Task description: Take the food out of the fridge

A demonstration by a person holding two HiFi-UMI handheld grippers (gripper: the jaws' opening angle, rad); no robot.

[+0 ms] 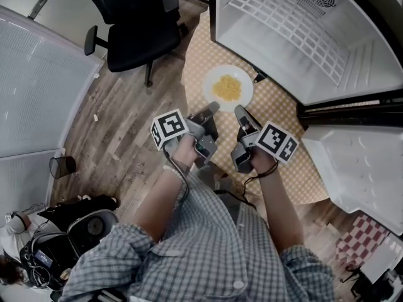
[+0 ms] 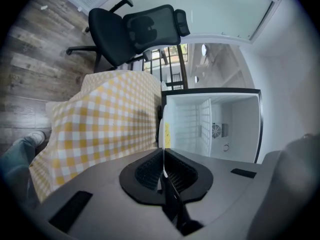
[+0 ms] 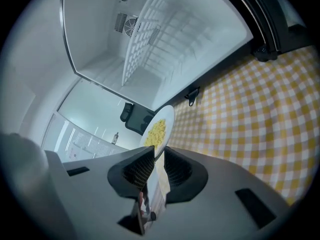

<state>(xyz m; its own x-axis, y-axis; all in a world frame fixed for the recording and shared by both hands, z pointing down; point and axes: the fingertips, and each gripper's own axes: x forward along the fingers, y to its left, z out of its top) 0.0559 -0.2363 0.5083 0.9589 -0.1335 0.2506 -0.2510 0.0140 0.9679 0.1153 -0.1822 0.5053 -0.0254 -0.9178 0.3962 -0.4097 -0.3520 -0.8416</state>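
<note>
A white plate of yellow food [image 1: 228, 88] is over the yellow checked tablecloth [image 1: 277, 124], in front of the open, empty fridge [image 1: 302, 36]. Both grippers hold its near rim. My left gripper [image 1: 212, 108] is shut on the rim's left part, where the plate [image 2: 165, 134] shows edge-on between the jaws [image 2: 163, 159]. My right gripper [image 1: 240, 111] is shut on the right part, and the plate [image 3: 159, 130] runs in between its jaws [image 3: 157, 159]. I cannot tell whether the plate rests on the cloth.
The fridge's white door [image 1: 359, 162] stands open at the right. Inside the fridge is a wire shelf [image 3: 150, 44]. A black office chair [image 1: 138, 24] stands beyond the table on the wood floor. A small bin [image 1: 63, 166] is at the left.
</note>
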